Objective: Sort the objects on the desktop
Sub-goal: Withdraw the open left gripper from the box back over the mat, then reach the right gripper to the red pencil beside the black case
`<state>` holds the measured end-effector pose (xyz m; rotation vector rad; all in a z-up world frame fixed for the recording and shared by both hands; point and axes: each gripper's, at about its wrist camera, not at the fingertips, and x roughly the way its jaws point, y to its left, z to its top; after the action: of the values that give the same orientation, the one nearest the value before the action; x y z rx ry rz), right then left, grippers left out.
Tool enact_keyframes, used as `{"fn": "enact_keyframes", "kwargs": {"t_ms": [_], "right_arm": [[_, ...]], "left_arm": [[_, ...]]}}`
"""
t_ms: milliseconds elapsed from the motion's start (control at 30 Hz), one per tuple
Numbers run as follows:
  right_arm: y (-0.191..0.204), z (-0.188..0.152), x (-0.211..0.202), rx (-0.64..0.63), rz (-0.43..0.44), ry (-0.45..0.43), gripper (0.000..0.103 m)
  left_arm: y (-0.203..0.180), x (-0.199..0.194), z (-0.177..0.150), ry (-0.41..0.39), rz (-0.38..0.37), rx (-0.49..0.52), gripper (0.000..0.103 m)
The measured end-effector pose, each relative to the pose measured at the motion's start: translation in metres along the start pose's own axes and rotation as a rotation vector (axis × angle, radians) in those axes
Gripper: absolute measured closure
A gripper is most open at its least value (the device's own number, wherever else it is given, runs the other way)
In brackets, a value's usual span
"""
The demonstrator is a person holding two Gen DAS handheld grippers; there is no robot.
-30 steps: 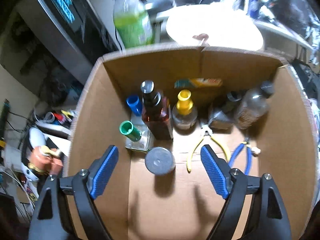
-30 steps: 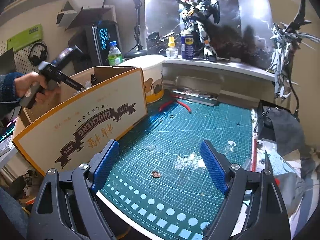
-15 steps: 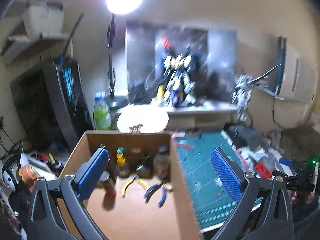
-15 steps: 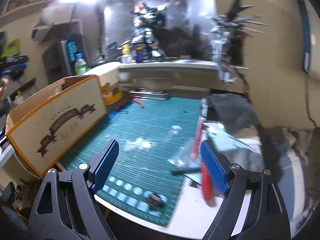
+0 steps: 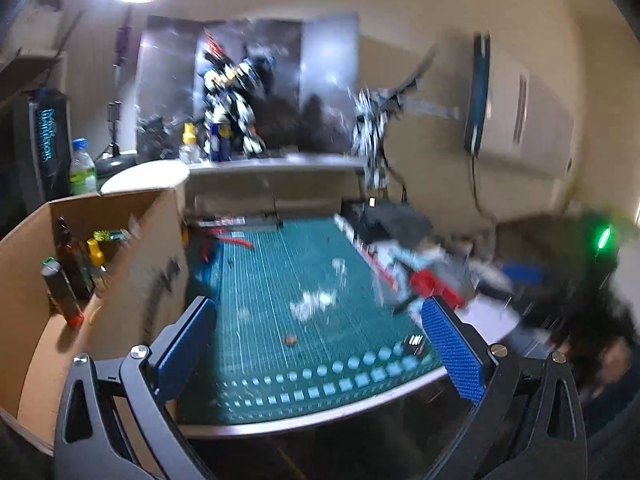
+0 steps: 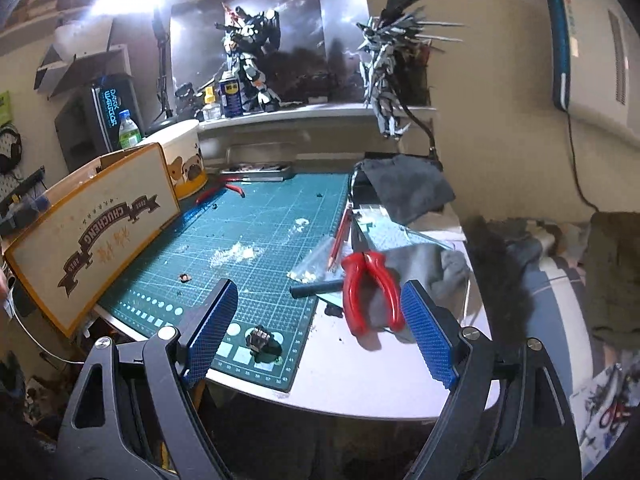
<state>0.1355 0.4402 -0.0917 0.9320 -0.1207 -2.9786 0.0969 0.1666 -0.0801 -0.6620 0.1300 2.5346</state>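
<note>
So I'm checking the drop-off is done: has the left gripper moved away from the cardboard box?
Yes. The left gripper was over the cardboard box; now the box sits at its left and it faces the green mat, jaws open.

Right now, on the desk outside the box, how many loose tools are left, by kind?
Red-handled pliers: 2, one pair on the grey cloth, one at the mat's far edge
Red pencil: 1
Dark rod: 1
Total: 4
</note>
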Motion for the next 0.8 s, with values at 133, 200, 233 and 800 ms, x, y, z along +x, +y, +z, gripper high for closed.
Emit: {"fn": "enact_keyframes", "kwargs": {"t_ms": [133,200,233,800], "right_arm": [[-0.002,-0.001,0.001,0.008,0.009,-0.007,0.021],[-0.001,0.0,0.004,0.012,0.022,-0.007,0.021],[-0.001,0.0,0.006,0.012,0.029,-0.007,0.021],[0.041,0.012,0.051,0.042,-0.006,0.056,0.024]], "left_arm": [[0.003,0.034,-0.015,0.064,0.058,0.008,0.0],[0.01,0.045,-0.014,0.085,0.075,-0.002,0.0],[0.012,0.049,-0.014,0.094,0.079,-0.005,0.0],[0.042,0.076,-0.002,0.149,0.117,-0.104,0.0]]}}
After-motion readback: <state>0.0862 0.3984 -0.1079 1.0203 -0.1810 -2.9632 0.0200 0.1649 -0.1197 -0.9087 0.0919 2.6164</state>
